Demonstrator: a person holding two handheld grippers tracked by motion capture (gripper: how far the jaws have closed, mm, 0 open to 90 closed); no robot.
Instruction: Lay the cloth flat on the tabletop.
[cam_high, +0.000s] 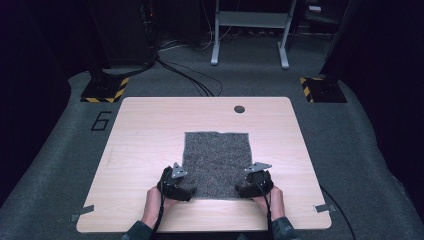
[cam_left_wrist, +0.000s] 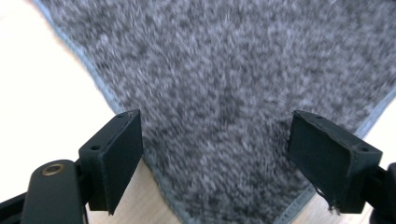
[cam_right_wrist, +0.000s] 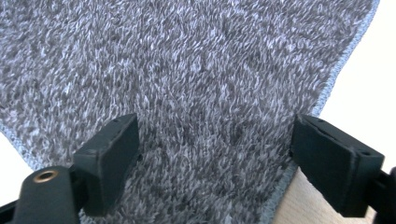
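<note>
Grey and fuzzy, the mat (cam_high: 216, 164) lies flat in the middle of the pale wooden desk (cam_high: 145, 130), its near edge running close to the desk's front. From the high view, the left tongs (cam_high: 189, 192) sit at the mat's near left corner and the right tongs (cam_high: 241, 190) at its near right corner, each held by a hand coming in from below, the left hand (cam_high: 152, 200) and the right hand (cam_high: 270, 197). Both sets of tongs point inward toward the mat, tips right at its edge.

Over to the left gripper view: the mat (cam_left_wrist: 233, 93) spreads out ahead, one stitched corner pointing down between the two black jaws. The left tongs (cam_left_wrist: 215, 149) stand wide, the pads well apart to either side of that corner, neither one pressing on the pile. Bare desk (cam_left_wrist: 37, 84) shows on the left.

Now the right gripper view: the mat (cam_right_wrist: 187, 84) runs under and beyond the jaws, its bound edge passing down by the right-hand jaw, with a strip of desk (cam_right_wrist: 299, 200) beside it. The right tongs (cam_right_wrist: 212, 149) are wide as well, pads clear of the fabric, nothing gripped.
</note>
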